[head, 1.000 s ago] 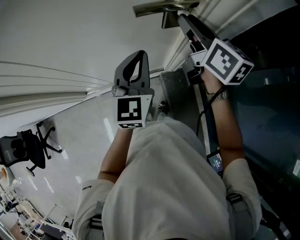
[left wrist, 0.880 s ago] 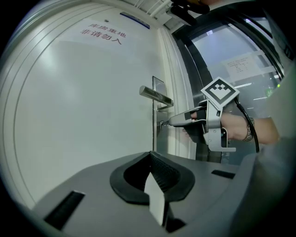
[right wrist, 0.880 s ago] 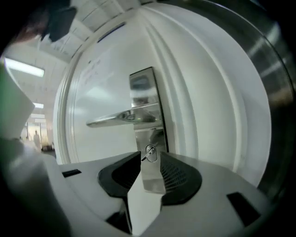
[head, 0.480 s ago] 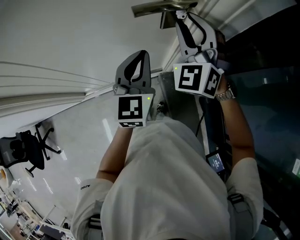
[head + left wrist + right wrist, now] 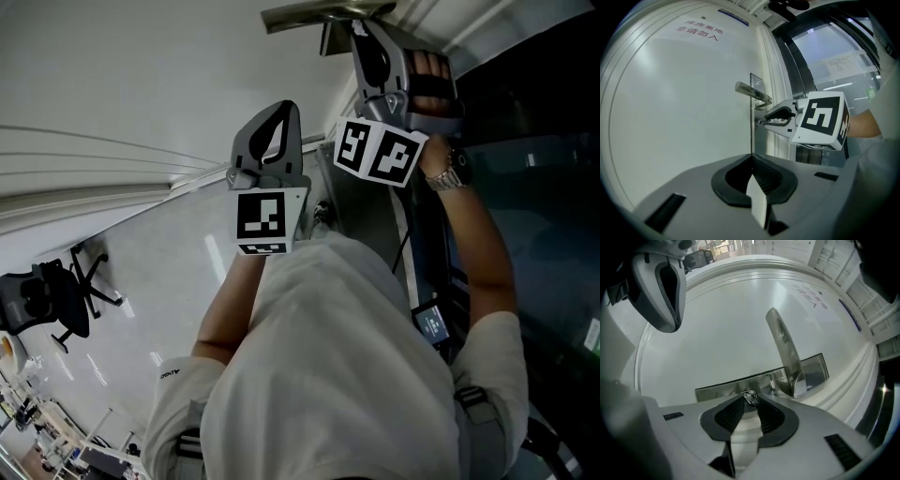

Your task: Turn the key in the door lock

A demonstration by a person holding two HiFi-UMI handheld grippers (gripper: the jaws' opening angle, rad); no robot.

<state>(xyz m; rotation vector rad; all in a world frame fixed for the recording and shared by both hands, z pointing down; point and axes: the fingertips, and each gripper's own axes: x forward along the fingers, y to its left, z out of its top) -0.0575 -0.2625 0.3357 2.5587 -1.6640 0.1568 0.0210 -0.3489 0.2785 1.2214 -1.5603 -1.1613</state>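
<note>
A small metal key [image 5: 750, 397] sticks out of the steel lock plate [image 5: 719, 389], below the lever handle [image 5: 783, 350] of a white door. My right gripper [image 5: 750, 402] points straight at the lock and is shut on the key's head; its jaws have just been closing with the key between them. The left gripper view shows the same grip from the side, right gripper [image 5: 763, 120] at the plate under the handle [image 5: 752, 93]. In the head view the right gripper [image 5: 362, 32] reaches up to the lock. My left gripper [image 5: 283, 109] hangs shut and empty, back from the door.
The white door [image 5: 679, 103] carries a sign with red characters [image 5: 701, 29] near its top. A dark glass panel [image 5: 534, 178] stands right of the door frame. An office chair [image 5: 58, 298] stands on the floor to the left.
The right gripper has rolled about its own axis at the lock; its marker cube swung from the right side round to the left. The left gripper has stayed in place.
</note>
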